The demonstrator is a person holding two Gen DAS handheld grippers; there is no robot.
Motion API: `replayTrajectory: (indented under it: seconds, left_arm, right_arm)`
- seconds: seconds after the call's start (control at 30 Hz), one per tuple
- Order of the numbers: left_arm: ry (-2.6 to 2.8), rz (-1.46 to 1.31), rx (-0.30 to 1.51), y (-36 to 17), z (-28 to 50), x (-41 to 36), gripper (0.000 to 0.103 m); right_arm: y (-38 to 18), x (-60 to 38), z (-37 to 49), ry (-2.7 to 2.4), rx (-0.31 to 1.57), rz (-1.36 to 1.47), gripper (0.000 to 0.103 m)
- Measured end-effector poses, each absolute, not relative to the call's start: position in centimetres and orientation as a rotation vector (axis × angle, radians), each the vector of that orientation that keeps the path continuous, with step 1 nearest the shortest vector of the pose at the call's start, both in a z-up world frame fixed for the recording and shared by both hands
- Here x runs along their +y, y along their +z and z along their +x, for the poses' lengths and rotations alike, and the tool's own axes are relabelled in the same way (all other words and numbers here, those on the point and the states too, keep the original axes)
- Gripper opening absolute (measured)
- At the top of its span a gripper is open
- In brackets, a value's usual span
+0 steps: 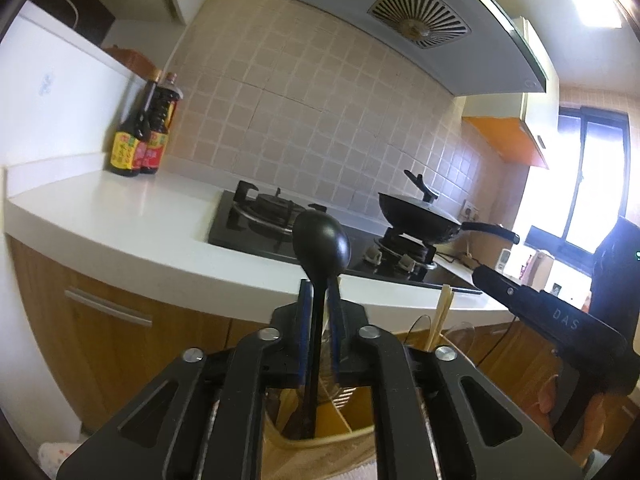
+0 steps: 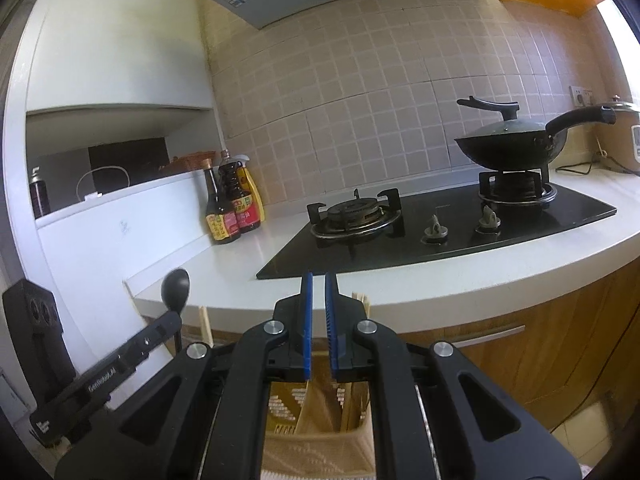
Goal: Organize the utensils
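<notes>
Left gripper is clamped on the black spoon by its handle, bowl up, right over the wooden utensil holder, so I'd guess it's getting dropped into a slot next to the chopsticks. Right gripper hangs just beside it over the same holder with nothing in it, pads slightly apart, probably waiting its turn. Readable text: "DAS" on one gripper's body, "GenRobot.AI" on the other. Soy sauce bottles stand far left; their labels are too blurry.
</notes>
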State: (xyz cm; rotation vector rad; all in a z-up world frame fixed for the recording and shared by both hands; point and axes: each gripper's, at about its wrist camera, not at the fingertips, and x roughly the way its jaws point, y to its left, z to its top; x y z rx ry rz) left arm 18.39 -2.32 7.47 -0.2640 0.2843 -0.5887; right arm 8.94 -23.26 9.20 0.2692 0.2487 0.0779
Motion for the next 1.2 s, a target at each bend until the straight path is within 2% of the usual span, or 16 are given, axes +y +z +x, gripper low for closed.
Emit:
replayTrajectory:
  seconds: [0.07, 0.13, 0.23, 0.37, 0.6, 0.8, 1.2]
  left_arm:
    - [-0.571, -0.262, 0.283, 7.6, 17.6, -1.8, 0.04]
    - [-0.573, -0.274, 0.289, 7.9, 16.7, -0.9, 0.046]
    - [-0.565, -0.282, 0.296, 8.6, 15.1, 0.5, 0.057]
    - [-0.556, -0.281, 0.298, 9.4, 12.6, 1.8, 0.069]
    - [-0.52, -0.229, 0.276, 9.8, 7.3, 2.9, 0.081]
    - [-0.484, -0.232, 0.27, 8.9, 4.2, 3.3, 0.085]
    - [-0.291, -0.142, 0.249, 3.7, 3.0, 1.2, 0.086]
  right_arm:
    - [9.0, -23.1, 8.4, 0.087, 0.27, 0.262, 0.006]
    - [8.5, -22.9, 7.6, 0.103, 0.317, 0.261, 0.009]
    - [7.7, -22.9, 6.1, 0.138, 0.365, 0.29, 0.025]
    - [7.3, -22.2, 2.8, 0.135, 0.363, 0.279, 0.06]
    - [6.5, -19.6, -2.0, 0.101, 0.383, 0.165, 0.062]
    - [5.2, -18.1, -5.3, 0.004, 0.296, 0.101, 0.078]
    - [3.0, -18.8, -6.1, -0.113, 0.219, 0.087, 0.08]
